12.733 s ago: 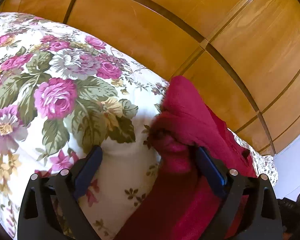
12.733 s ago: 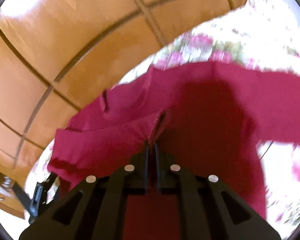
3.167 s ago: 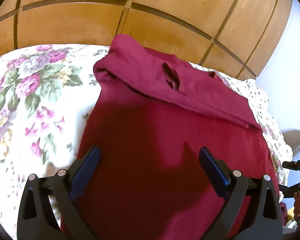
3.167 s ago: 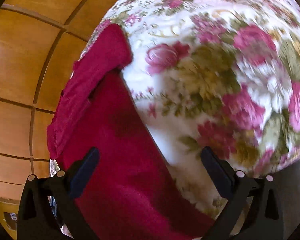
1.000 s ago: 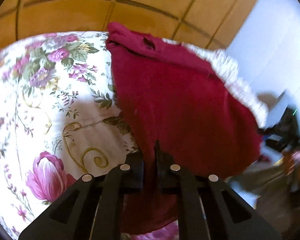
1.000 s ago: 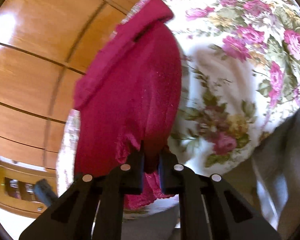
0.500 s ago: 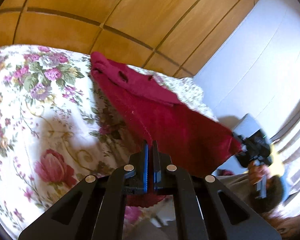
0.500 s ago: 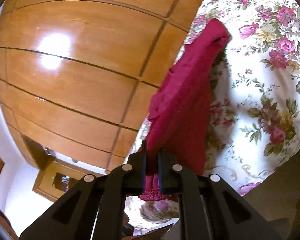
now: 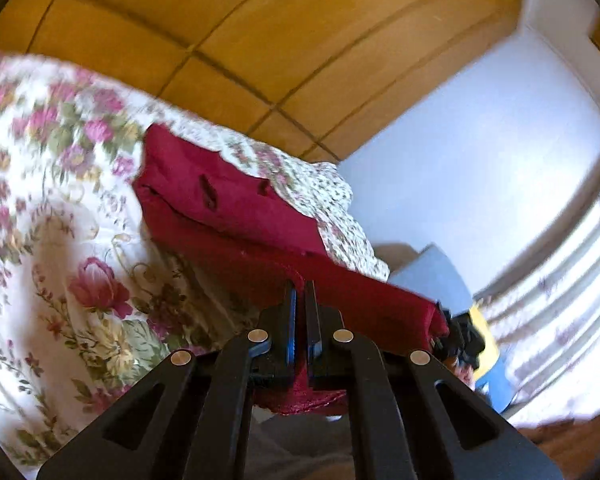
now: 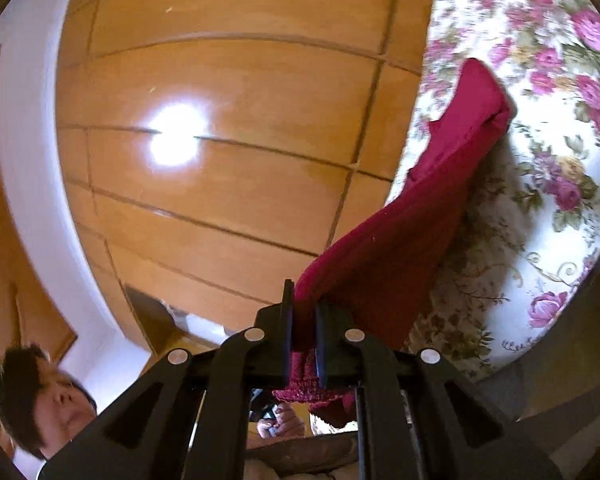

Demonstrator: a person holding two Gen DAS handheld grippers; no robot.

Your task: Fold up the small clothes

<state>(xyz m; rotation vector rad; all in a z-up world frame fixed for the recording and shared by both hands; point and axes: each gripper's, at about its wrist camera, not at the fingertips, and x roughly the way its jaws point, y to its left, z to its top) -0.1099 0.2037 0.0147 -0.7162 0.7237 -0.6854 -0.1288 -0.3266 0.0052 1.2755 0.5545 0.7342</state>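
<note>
Jaws on both grippers are pinched tight on the hem of one dark red garment (image 9: 236,204). At the bottom centre of the left wrist view, the left gripper (image 9: 300,300) clamps the cloth so that a short stitched edge hangs out below its fingers. From there the near edge of the garment runs taut to the right, where the right gripper (image 9: 456,336) shows only as a dark, blurred shape at the cloth's far corner. In the right wrist view that gripper (image 10: 304,304) sits at bottom centre — red cloth fills the narrow gap between its fingers, and a frayed bit hangs beneath. The held edge is lifted off the bed (image 9: 60,240); the rest of the garment slopes away and down to the floral bedspread, where its far end lies folded over, in the upper right of the right view and at centre left of the left view. Behind the bed stand wooden panels (image 10: 228,92) — a bright glare on them — and a pale wall (image 9: 480,132).
</note>
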